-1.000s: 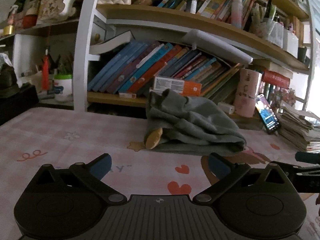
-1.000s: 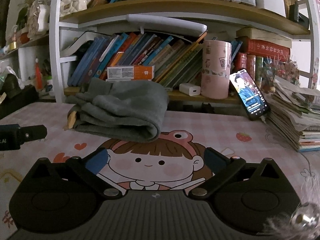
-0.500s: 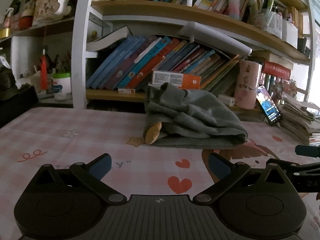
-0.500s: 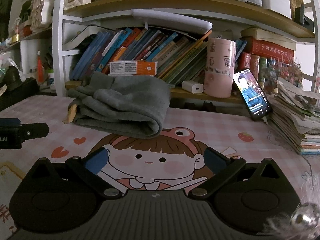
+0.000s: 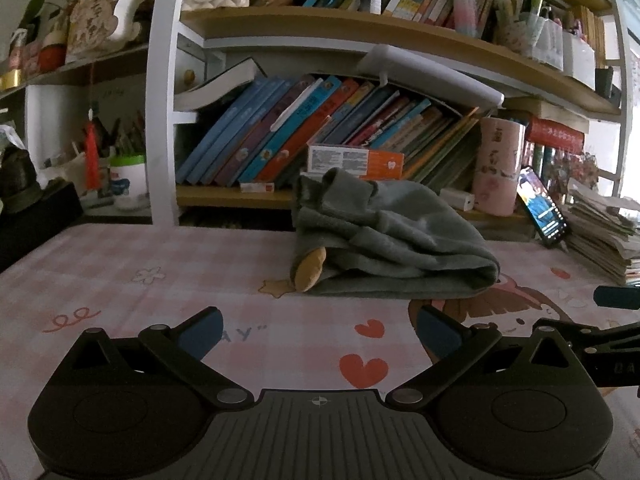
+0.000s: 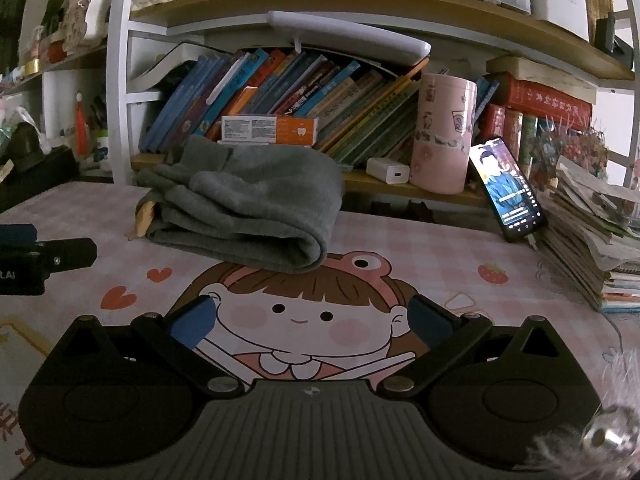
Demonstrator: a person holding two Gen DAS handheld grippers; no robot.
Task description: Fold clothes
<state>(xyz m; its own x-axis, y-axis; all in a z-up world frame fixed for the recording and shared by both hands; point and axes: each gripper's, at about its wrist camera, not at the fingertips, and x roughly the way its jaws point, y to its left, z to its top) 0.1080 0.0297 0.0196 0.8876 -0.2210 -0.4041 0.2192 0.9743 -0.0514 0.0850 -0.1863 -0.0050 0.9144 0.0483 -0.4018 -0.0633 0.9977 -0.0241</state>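
Observation:
A grey garment (image 5: 384,240) lies folded in a thick bundle on the pink cartoon tablecloth (image 5: 160,280), close to the bookshelf. A tan patch (image 5: 310,268) shows at its left end. It also shows in the right wrist view (image 6: 248,208). My left gripper (image 5: 318,330) is open and empty, well short of the garment. My right gripper (image 6: 308,318) is open and empty, also short of it, over the cartoon girl's face (image 6: 300,312). Each gripper's tip shows at the edge of the other's view.
A bookshelf (image 5: 360,28) full of books stands behind the table. A pink cup (image 6: 444,136), a white charger (image 6: 390,170) and a lit phone (image 6: 506,190) stand at the back right. A stack of papers (image 6: 592,232) lies at the right.
Both grippers have drawn back slightly and tilted, so the garment sits a little lower and farther in view. The garment has not moved. Both stay open.

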